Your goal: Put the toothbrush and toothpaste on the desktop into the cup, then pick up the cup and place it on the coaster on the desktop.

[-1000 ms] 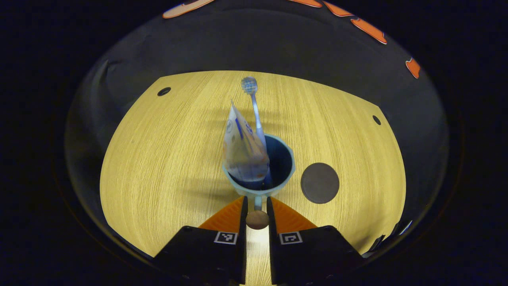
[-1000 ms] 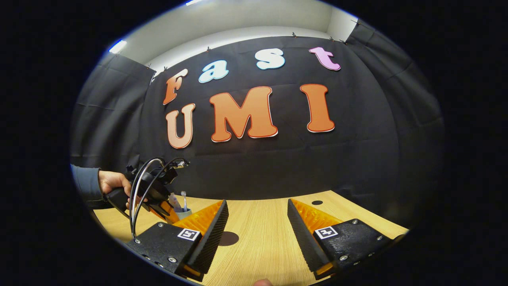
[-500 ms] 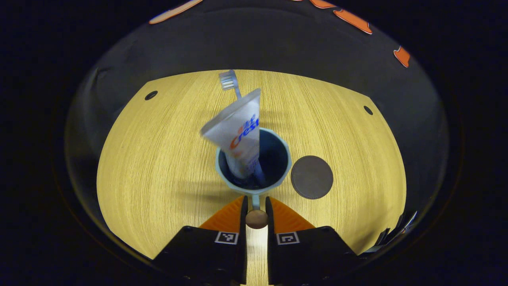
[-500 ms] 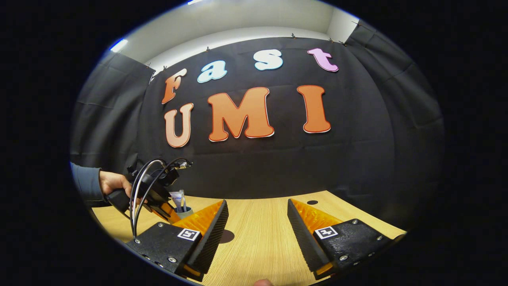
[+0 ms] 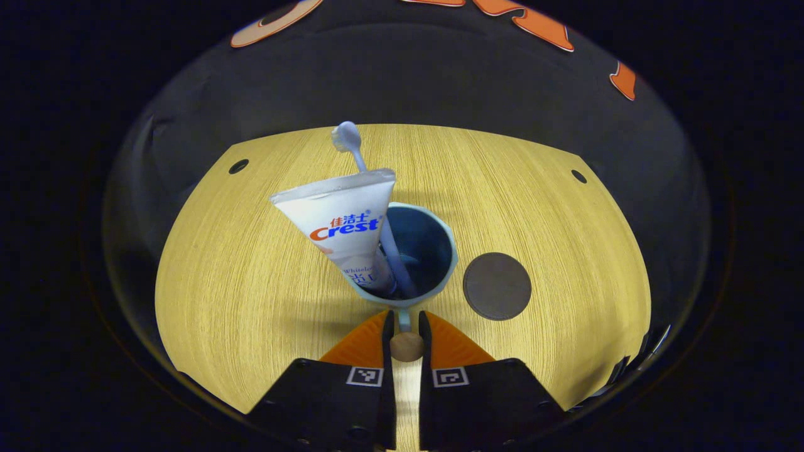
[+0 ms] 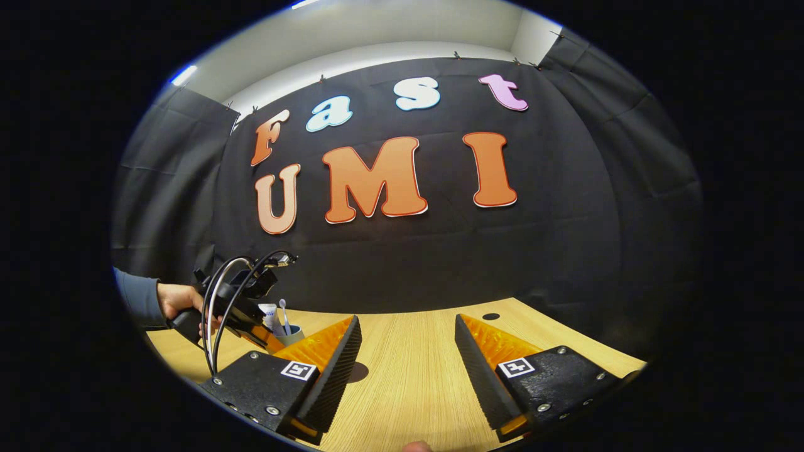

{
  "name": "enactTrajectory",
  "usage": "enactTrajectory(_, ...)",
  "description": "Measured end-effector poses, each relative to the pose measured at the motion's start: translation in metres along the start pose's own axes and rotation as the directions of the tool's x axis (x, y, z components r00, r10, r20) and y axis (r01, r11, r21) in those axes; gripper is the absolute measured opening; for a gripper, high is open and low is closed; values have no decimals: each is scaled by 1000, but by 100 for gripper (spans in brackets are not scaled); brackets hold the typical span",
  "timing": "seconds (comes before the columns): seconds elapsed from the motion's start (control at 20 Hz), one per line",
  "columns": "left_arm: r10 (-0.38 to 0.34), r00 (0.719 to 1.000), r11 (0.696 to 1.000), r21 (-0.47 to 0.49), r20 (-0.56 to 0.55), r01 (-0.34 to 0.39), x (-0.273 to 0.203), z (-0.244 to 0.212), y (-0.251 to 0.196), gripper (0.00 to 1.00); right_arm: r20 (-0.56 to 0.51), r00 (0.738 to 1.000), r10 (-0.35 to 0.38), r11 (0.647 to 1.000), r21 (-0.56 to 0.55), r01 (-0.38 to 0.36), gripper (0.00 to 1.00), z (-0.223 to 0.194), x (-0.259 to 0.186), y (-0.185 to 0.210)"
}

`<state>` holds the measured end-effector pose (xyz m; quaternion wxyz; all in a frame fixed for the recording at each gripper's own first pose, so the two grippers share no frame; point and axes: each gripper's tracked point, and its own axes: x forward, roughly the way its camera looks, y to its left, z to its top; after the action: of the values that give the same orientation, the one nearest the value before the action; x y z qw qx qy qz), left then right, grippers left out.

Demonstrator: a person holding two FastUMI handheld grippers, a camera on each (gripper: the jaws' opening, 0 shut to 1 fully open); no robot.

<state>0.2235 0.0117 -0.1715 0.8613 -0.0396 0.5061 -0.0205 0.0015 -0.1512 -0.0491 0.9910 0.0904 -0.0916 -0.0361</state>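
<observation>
In the left gripper view a pale blue cup (image 5: 433, 213) hangs just above the wooden desktop (image 5: 239, 276). The white toothpaste tube (image 5: 342, 226) and the light blue toothbrush (image 5: 359, 160) lean out of it to the left. My left gripper (image 5: 404, 320) is shut on the cup's handle (image 5: 404, 319). The dark round coaster (image 5: 497, 286) lies on the desk just right of the cup. In the right gripper view my right gripper (image 6: 408, 342) stands open over the desk with nothing between its fingers; far left, a hand holds the left gripper (image 6: 242, 311) with the cup (image 6: 290, 336).
Small dark holes (image 5: 238, 166) (image 5: 578, 176) sit in the desk's far corners. The black cloth wall (image 6: 402, 251) closes the back of the booth. Bare wood (image 6: 408, 389) stretches between and ahead of the right gripper's fingers.
The cup has shifted slightly in the left gripper's hold; the toothpaste tube turned and swung left, and the toothbrush tipped left with it. The right gripper stayed almost still.
</observation>
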Motion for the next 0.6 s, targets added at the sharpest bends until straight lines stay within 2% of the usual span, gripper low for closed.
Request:
enactTrajectory(0.45,-35,997,999,13,76,34,-9,13,4,14,-15,1000,6,1000,-18,-6,90,-6,3,6)
enactTrajectory(0.6,-41,998,999,26,51,39,-9,9,4,14,-21,1000,7,1000,-15,-7,90,-8,4,7)
